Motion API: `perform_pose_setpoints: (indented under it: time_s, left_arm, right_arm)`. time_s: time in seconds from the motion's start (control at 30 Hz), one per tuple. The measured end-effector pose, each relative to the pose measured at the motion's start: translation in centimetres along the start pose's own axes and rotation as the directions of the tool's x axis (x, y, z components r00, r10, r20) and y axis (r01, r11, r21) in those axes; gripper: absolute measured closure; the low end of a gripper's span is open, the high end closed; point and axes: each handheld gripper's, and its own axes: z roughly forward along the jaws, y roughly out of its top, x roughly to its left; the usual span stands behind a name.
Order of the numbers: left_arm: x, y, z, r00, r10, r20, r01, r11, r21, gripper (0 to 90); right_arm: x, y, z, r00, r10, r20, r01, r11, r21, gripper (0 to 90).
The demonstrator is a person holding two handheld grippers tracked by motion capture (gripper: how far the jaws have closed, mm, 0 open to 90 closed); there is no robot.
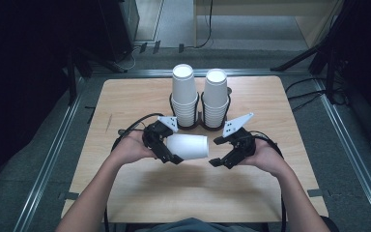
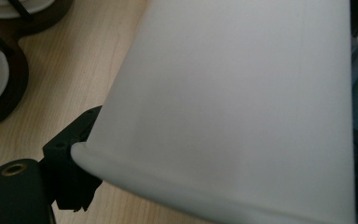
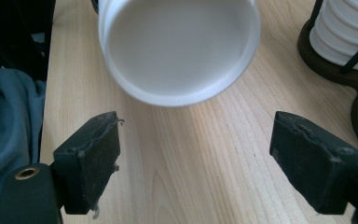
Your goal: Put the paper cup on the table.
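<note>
Two black two-jaw grippers meet near the middle of the high view, above a pale wooden table (image 1: 125,193). The left gripper (image 1: 166,153), just left of centre, holds a white paper cup (image 1: 189,146) lying on its side, its flat base turned toward the right of the frame. In the left gripper view the cup's wall (image 2: 233,102) takes up most of the picture, one jaw pressed against its rolled rim at lower left; the other jaw is mostly hidden behind the cup at the right edge, so it probably presses there too. The right gripper (image 1: 221,162) sits just right of the cup, apart from it, its jaws spread wide with nothing between them. In the right gripper view the cup's recessed base (image 3: 179,46) hangs at the top centre, beyond the pads (image 3: 91,158). Behind, at upper centre of the high view, two stacks of white paper cups (image 1: 199,96) stand upside down in a dark wire holder (image 1: 200,124).
</note>
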Motion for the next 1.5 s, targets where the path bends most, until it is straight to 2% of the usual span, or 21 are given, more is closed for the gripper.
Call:
perform_pose_setpoints:
  time_s: [0.07, 0.13, 0.17, 0.2, 0.33, 0.63, 0.83, 1.0, 1.1, 1.27, 1.37, 1.5]
  left_arm:
    - [0.1, 0.0, 0.1, 1.0000, 0.000, 0.000, 0.000, 1.0000, 0.006, 9.9]
    - [0.2, 0.2, 0.4, 1.0000, -0.002, -0.002, 0.002, 0.9997, 0.025, 9.8]
    - [0.3, 0.4, 0.6, 1.0000, 0.007, -0.002, -0.007, 0.9987, 0.051, 9.9]
    - [0.3, 0.4, 0.6, 1.0000, 0.007, -0.002, -0.007, 0.9987, 0.051, 9.9]
    - [0.4, 0.9, 1.2, 0.9999, 0.004, 0.011, -0.005, 0.9964, 0.085, 9.8]
    - [0.7, 2.0, 3.0, 0.9992, 0.007, 0.040, -0.013, 0.9879, 0.155, 9.8]
    - [0.6, 2.2, 3.8, 0.9987, 0.009, 0.051, -0.018, 0.9828, 0.184, 9.8]
    - [0.5, 2.5, 4.5, 0.9984, -0.001, 0.056, -0.010, 0.9825, 0.186, 9.8]
    - [0.3, 2.8, 4.9, 0.9983, 0.004, 0.058, -0.015, 0.9792, 0.202, 9.8]
    - [0.2, 3.1, 5.4, 0.9987, 0.005, 0.050, -0.015, 0.9789, 0.204, 9.7]
    - [-0.1, 3.2, 5.6, 0.9988, 0.022, 0.044, -0.030, 0.9791, 0.201, 9.6]
    - [-0.2, 3.4, 5.6, 0.9991, 0.017, 0.040, -0.025, 0.9781, 0.207, 9.0]
  right_arm:
    - [0.0, 0.0, 0.0, 1.0000, 0.002, -0.003, -0.002, 1.000, 0.000, 16.2]
    - [0.0, 0.1, 0.0, 1.0000, 0.002, 0.000, -0.002, 1.000, 0.001, 16.2]
    - [0.0, 0.1, 0.1, 1.0000, -0.004, 0.008, 0.004, 1.000, 0.007, 16.2]
    - [0.0, 0.1, 0.1, 1.0000, -0.004, 0.008, 0.004, 1.000, 0.007, 16.2]
    - [-0.1, 0.2, 0.3, 0.9995, -0.028, 0.016, 0.028, 1.000, 0.015, 16.2]
    - [0.0, 0.3, 0.6, 0.9991, -0.037, 0.020, 0.036, 0.999, 0.035, 16.1]
    - [0.0, 0.5, 0.9, 0.9988, -0.047, 0.017, 0.046, 0.998, 0.043, 16.1]
    - [0.2, 0.7, 1.5, 0.9977, -0.067, 0.006, 0.067, 0.996, 0.058, 16.1]
    - [0.3, 0.9, 2.0, 0.9970, -0.078, 0.001, 0.077, 0.994, 0.071, 16.1]
    - [0.5, 1.2, 3.1, 0.9938, -0.111, -0.012, 0.111, 0.988, 0.110, 16.1]
    - [0.6, 1.3, 3.6, 0.9935, -0.113, -0.015, 0.114, 0.985, 0.128, 16.1]
    - [0.6, 1.4, 4.1, 0.9927, -0.120, -0.010, 0.120, 0.981, 0.150, 18.8]
